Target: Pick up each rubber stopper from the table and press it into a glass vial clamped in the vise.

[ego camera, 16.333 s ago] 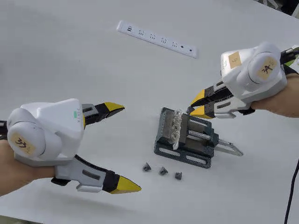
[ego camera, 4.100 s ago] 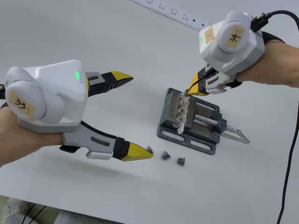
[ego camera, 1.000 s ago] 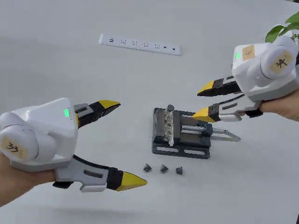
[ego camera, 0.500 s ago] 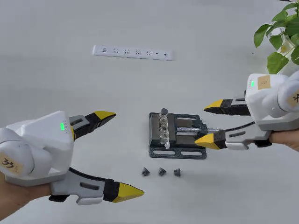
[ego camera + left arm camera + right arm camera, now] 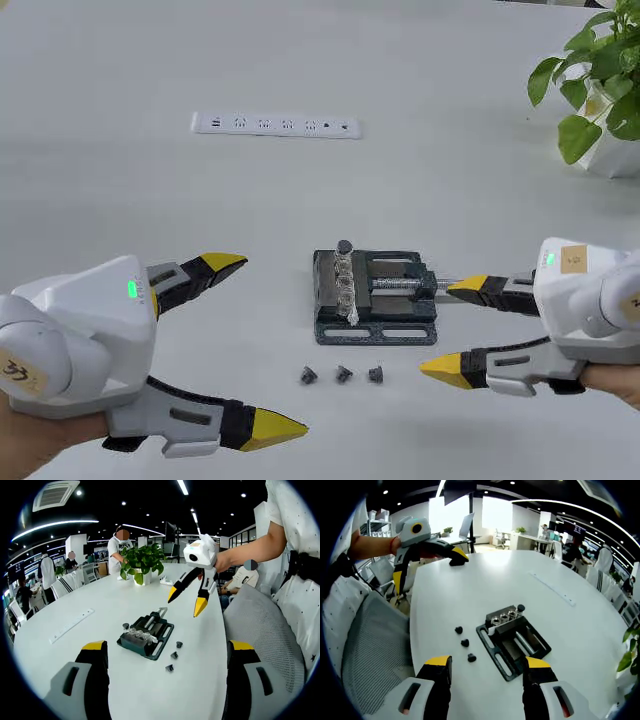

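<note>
Left gripper (image 5: 270,345) and right gripper (image 5: 442,327) both hang open-jawed and empty over the bench (image 5: 150,200). Three loose stoppers (image 5: 343,374) lie in a row parallel to the bench's near edge, just on the near side of the vise (image 5: 385,305). Its vials (image 5: 344,282) run away from that edge, the farthest one capped. The row sits between the tools; the right one's lower tip is nearer, close by the rightmost stopper, so the pick is probably its.
</note>
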`<control>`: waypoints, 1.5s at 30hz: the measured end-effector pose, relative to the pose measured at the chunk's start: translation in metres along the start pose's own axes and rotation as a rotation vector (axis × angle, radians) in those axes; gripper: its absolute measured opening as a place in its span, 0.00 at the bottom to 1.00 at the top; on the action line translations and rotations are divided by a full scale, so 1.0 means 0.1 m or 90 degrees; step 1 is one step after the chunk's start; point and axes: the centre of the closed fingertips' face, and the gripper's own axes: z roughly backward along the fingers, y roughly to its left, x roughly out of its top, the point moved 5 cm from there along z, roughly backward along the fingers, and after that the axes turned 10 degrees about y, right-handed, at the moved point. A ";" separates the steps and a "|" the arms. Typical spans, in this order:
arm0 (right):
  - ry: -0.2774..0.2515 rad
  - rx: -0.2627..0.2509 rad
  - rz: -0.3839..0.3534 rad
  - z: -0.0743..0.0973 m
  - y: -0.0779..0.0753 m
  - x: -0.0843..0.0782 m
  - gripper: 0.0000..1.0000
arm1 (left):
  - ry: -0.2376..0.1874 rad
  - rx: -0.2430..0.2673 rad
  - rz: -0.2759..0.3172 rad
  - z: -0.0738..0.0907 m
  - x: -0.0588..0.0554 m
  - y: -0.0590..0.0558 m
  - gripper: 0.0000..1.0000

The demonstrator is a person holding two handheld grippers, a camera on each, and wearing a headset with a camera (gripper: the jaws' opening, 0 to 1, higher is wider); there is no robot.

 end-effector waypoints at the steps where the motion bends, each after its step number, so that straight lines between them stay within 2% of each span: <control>1: 0.001 0.004 -0.003 -0.01 0.02 -0.02 0.54 | 0.001 0.000 -0.001 0.00 0.00 0.00 0.99; 7: 0.006 0.016 -0.020 -0.11 0.13 -0.16 0.54 | 0.001 0.001 -0.002 0.00 0.01 -0.01 0.99; 10: 0.011 0.019 -0.013 -0.14 0.17 -0.19 0.53 | 0.011 0.000 -0.010 -0.01 -0.02 -0.03 0.99; 17: 0.000 0.030 -0.006 -0.21 0.17 -0.24 0.51 | 0.008 0.003 -0.005 -0.01 -0.04 -0.04 0.99; 23: 0.008 0.040 0.023 -0.30 0.20 -0.27 0.45 | 0.007 0.005 0.002 -0.01 -0.07 -0.05 0.99; 34: 0.014 0.064 0.048 -0.50 0.23 -0.26 0.39 | 0.015 0.000 0.012 -0.05 -0.16 -0.08 0.99; 45: 0.015 0.083 0.067 -0.71 0.23 -0.22 0.30 | 0.016 0.000 0.023 -0.07 -0.21 -0.09 0.99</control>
